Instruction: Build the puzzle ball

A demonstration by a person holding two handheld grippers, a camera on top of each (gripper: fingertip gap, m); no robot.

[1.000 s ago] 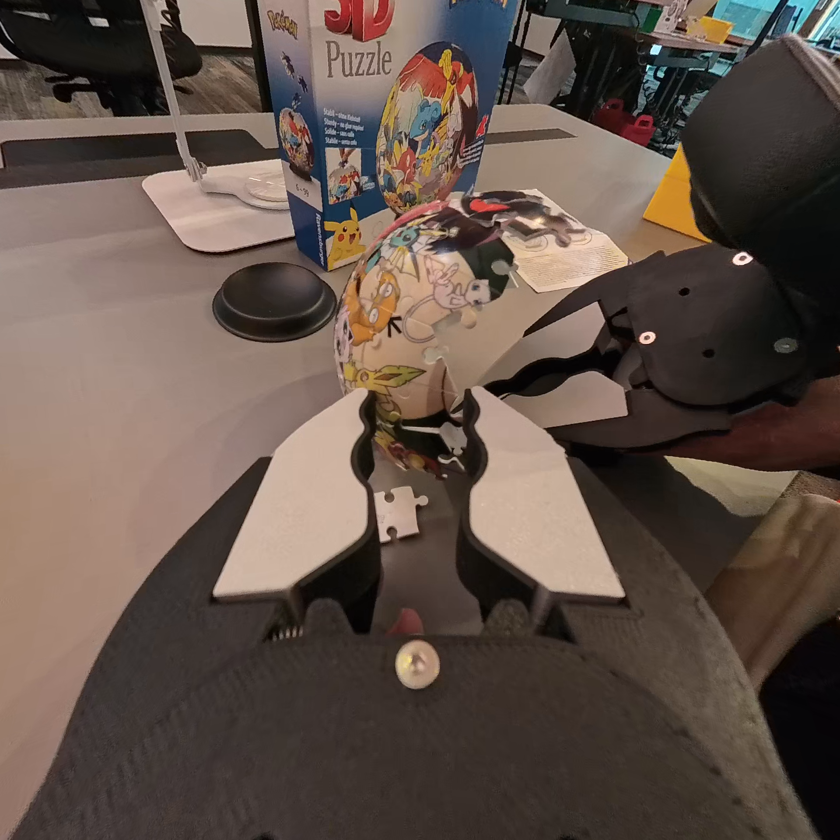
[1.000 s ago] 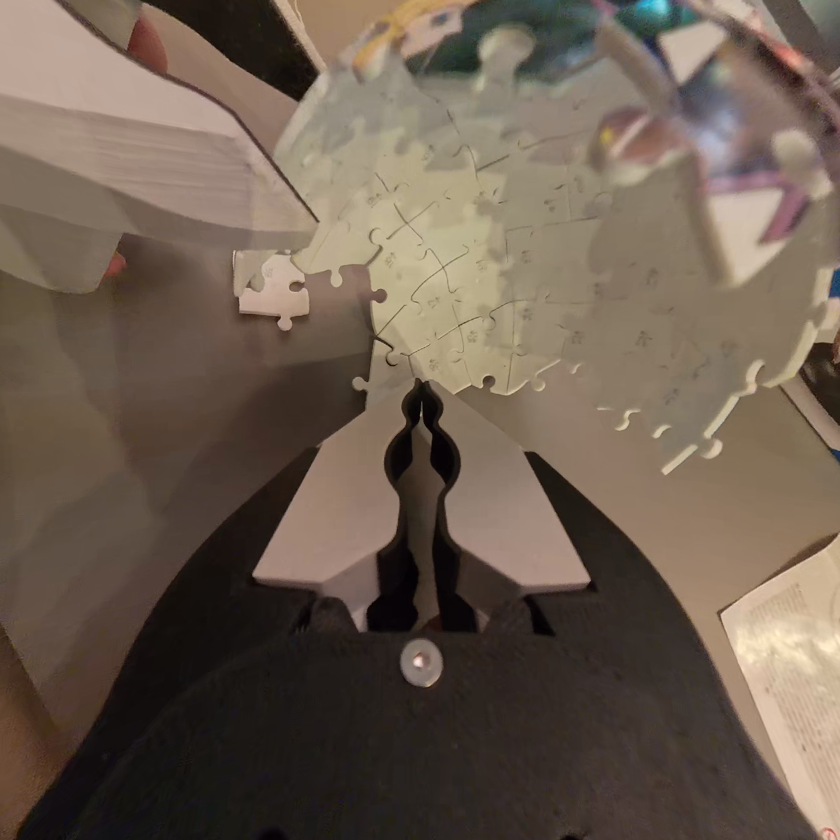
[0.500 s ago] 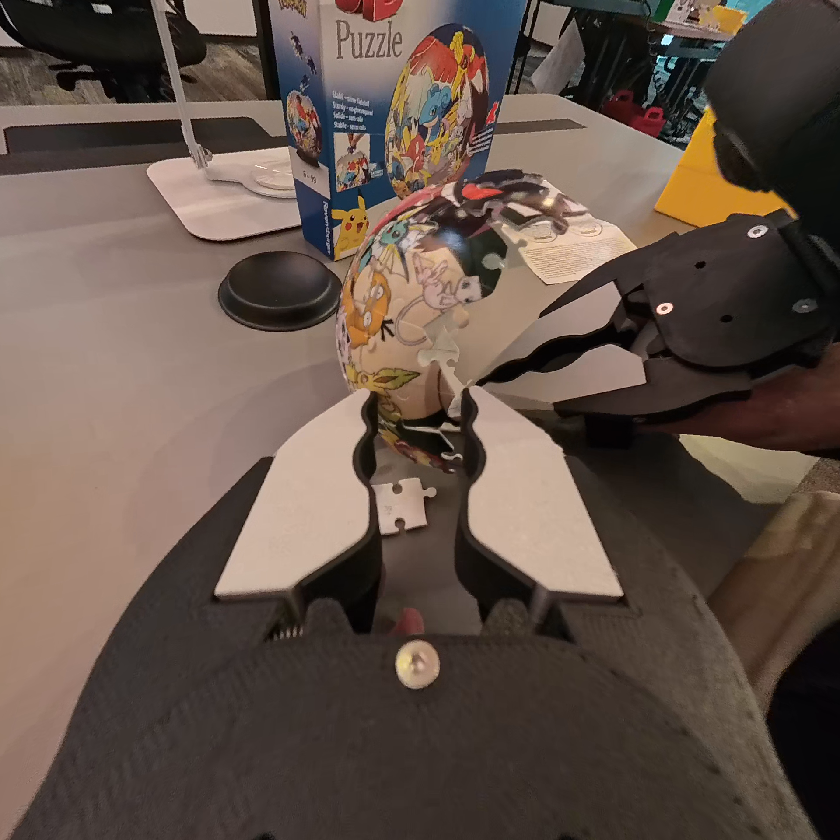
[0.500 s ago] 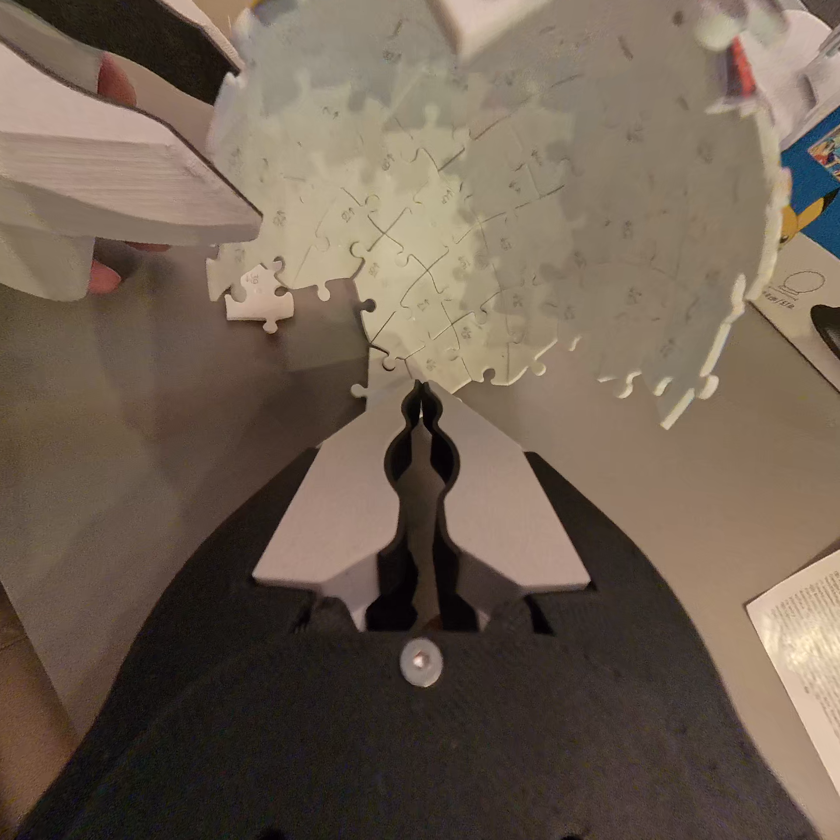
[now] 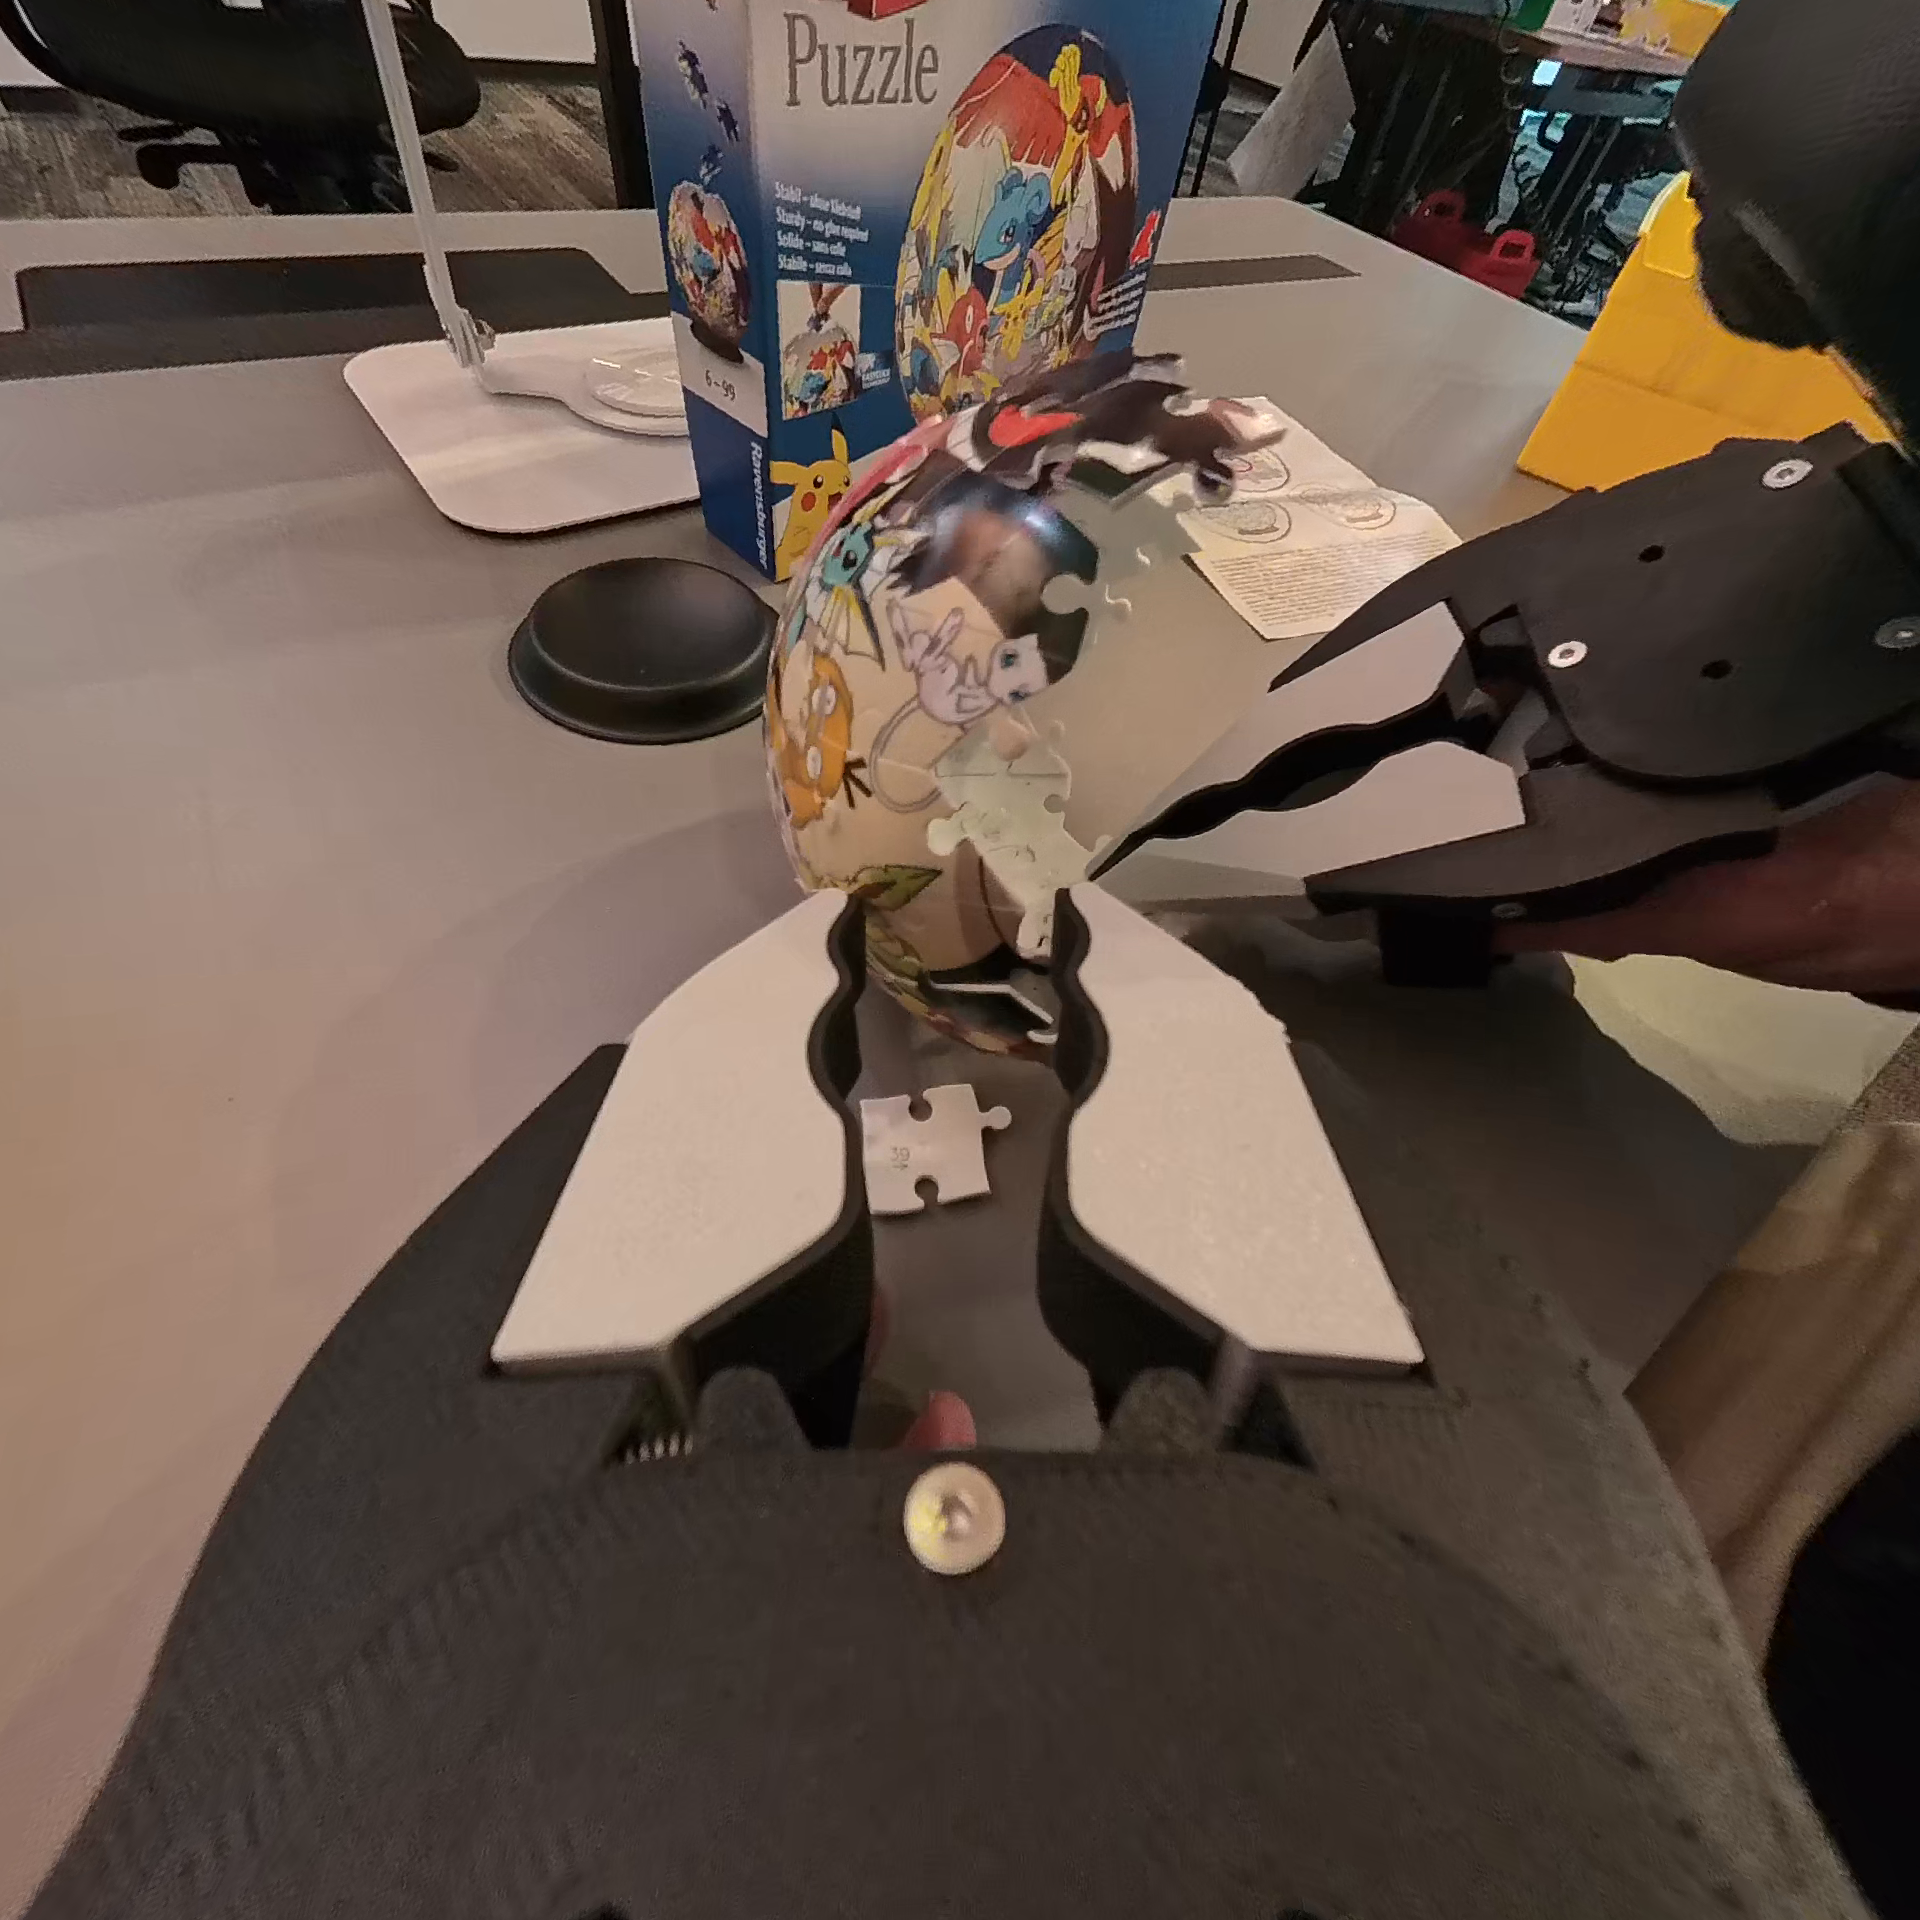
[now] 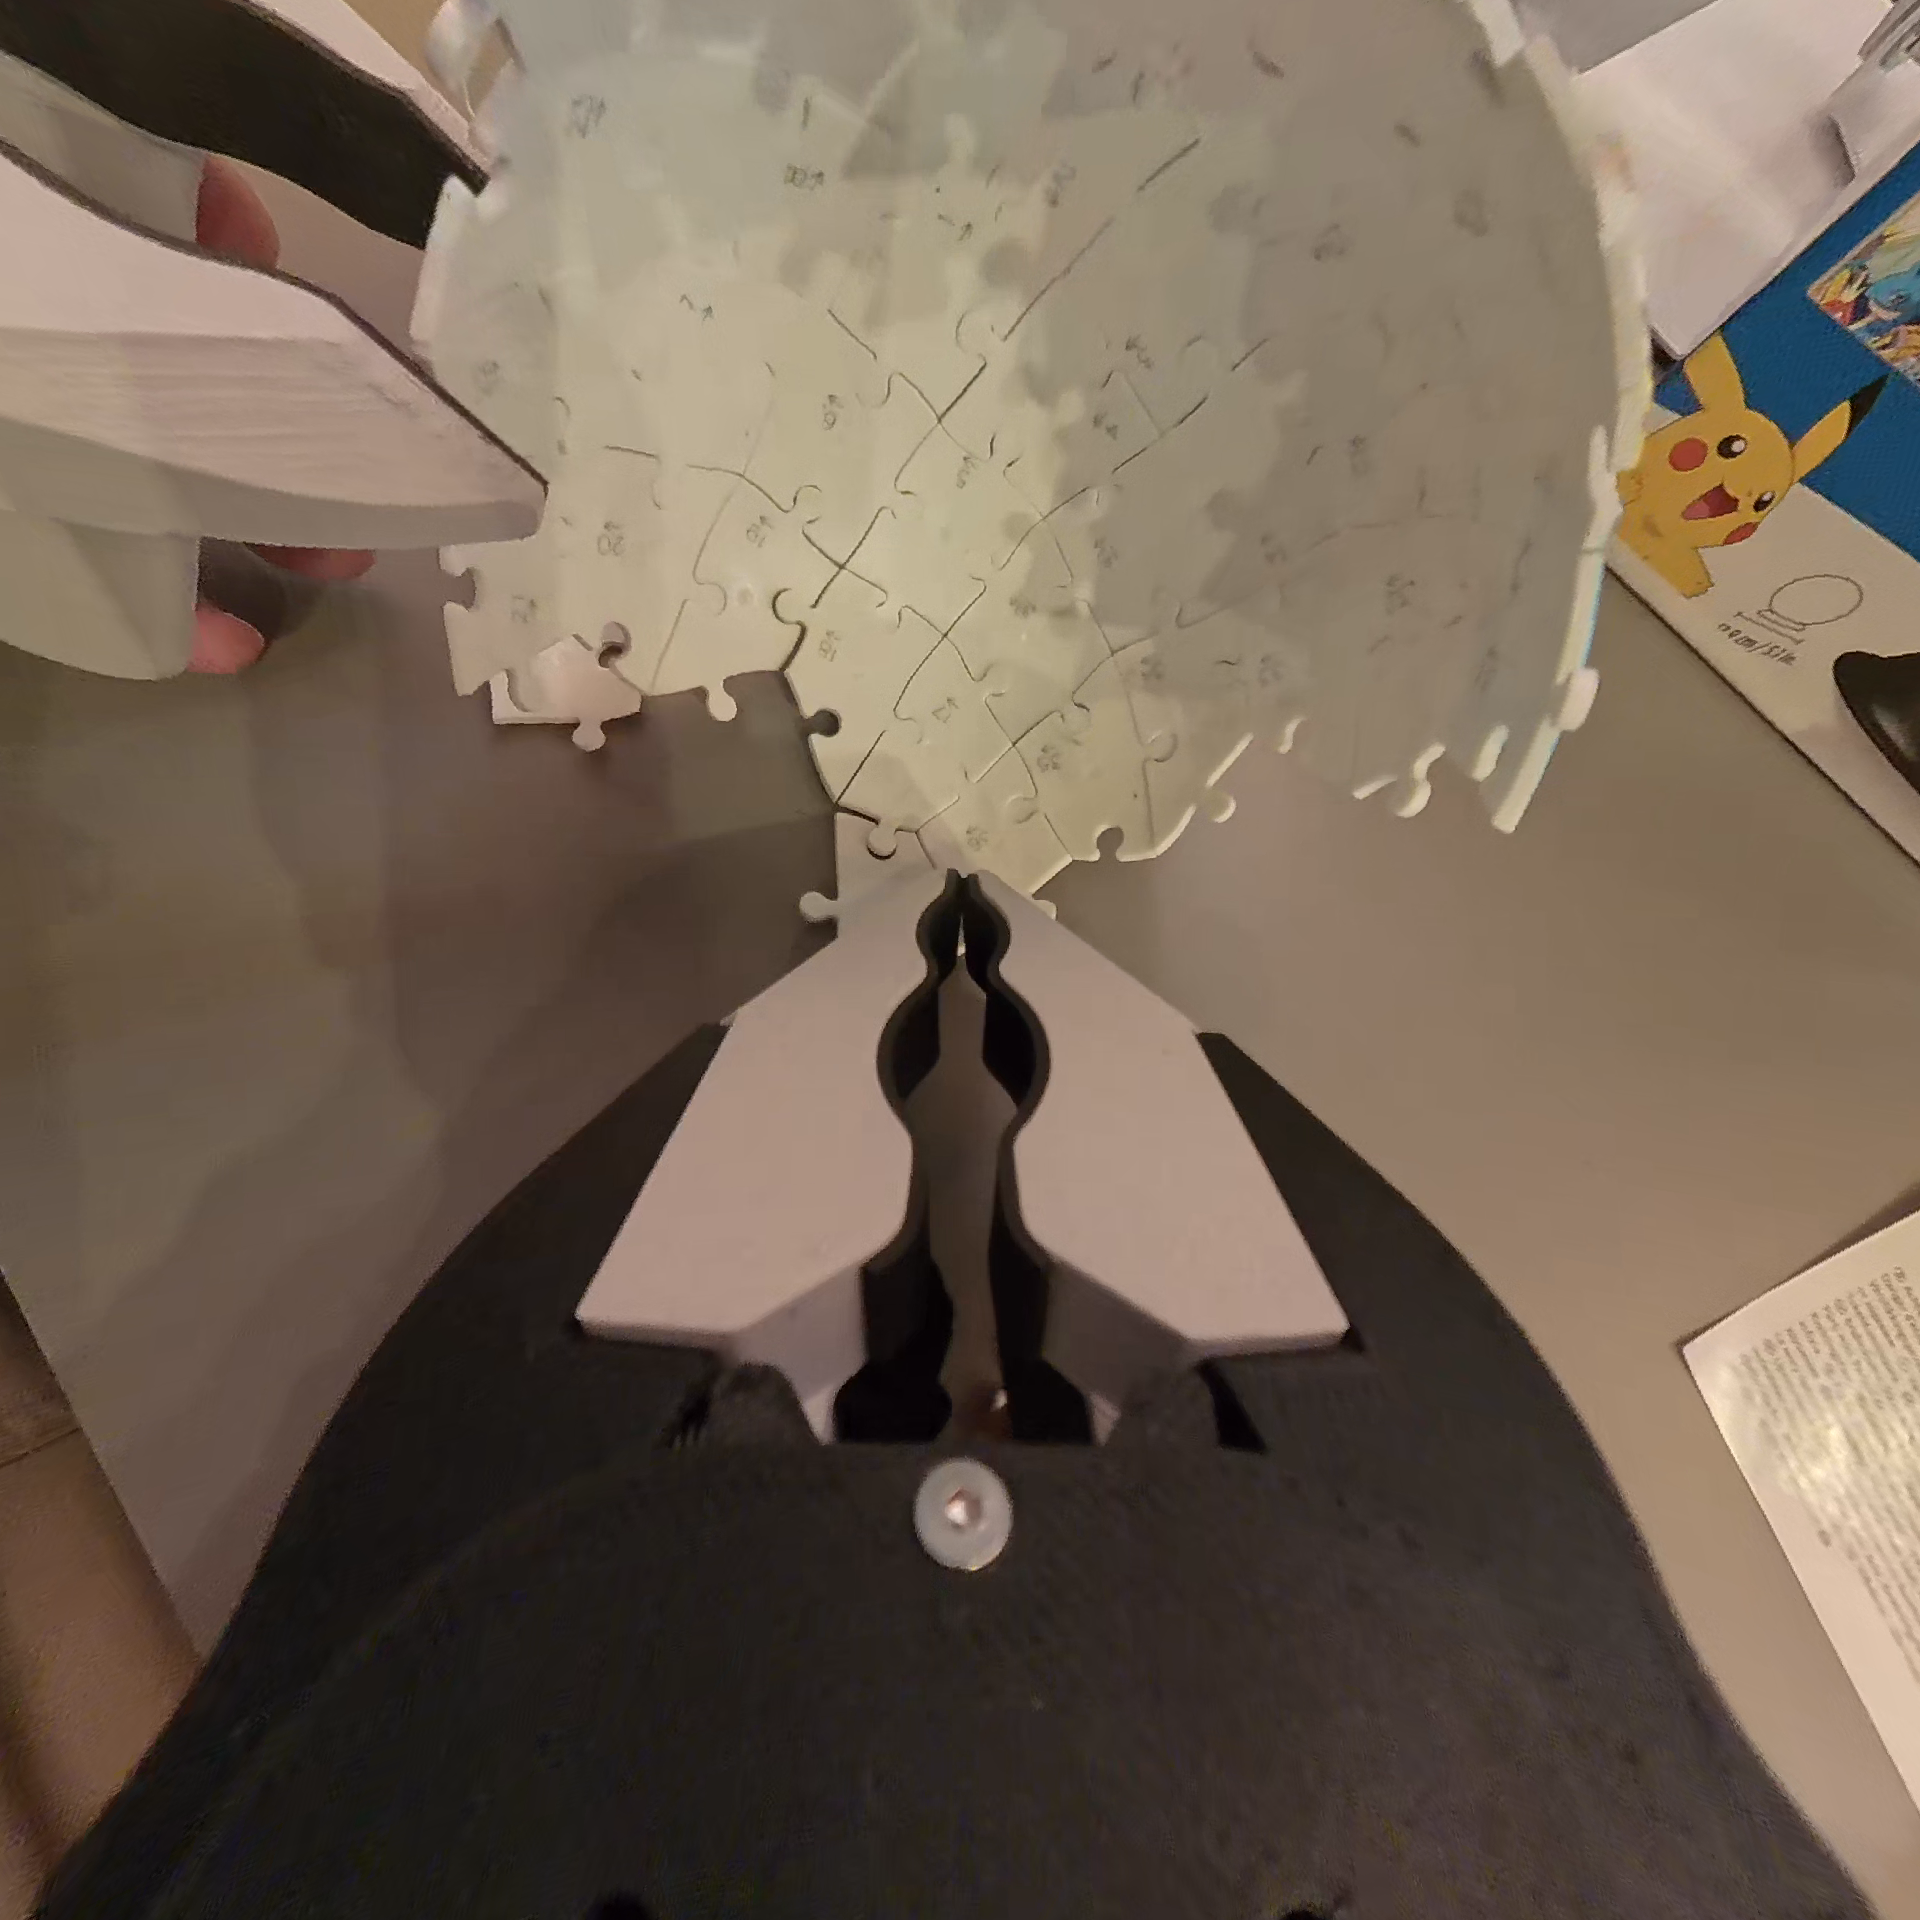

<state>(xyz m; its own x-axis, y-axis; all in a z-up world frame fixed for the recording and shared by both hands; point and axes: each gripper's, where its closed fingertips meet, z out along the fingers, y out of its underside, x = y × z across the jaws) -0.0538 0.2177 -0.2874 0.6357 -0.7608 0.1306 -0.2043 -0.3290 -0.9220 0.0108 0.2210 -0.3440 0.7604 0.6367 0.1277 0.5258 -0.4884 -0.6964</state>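
Note:
The part-built puzzle ball [image 5: 883, 717] is a hollow shell, printed outside and pale inside [image 6: 1039, 436]. It stands tilted on the grey table. My right gripper [image 6: 961, 883] is shut on the shell's lower rim; it also shows in the left wrist view [image 5: 1107, 862], coming in from the right. My left gripper [image 5: 956, 914] is open, its fingertips on either side of the shell's lower part. One of its fingers [image 6: 457, 488] touches the shell's edge. A loose white puzzle piece [image 5: 925, 1148] lies on the table between my left fingers, and shows in the right wrist view [image 6: 566, 691].
The blue puzzle box [image 5: 883, 260] stands behind the ball, with a black round stand [image 5: 644, 665] to its left. A printed sheet [image 5: 1320, 540] lies at the right, a white lamp base [image 5: 499, 436] at the back left, a yellow bin [image 5: 1683, 364] at the far right. The gap from one gripper's tips to the other's is roughly 9 centimeters. About 7 centimeters separates my left fingertips from the loose white puzzle piece [image 5: 925, 1148]. The right camera catches it too, in the right wrist view [image 6: 566, 661].
The shell has turned while held by my right gripper; more of its hollow inside now faces the right wrist camera. The left gripper has stayed open beside it.

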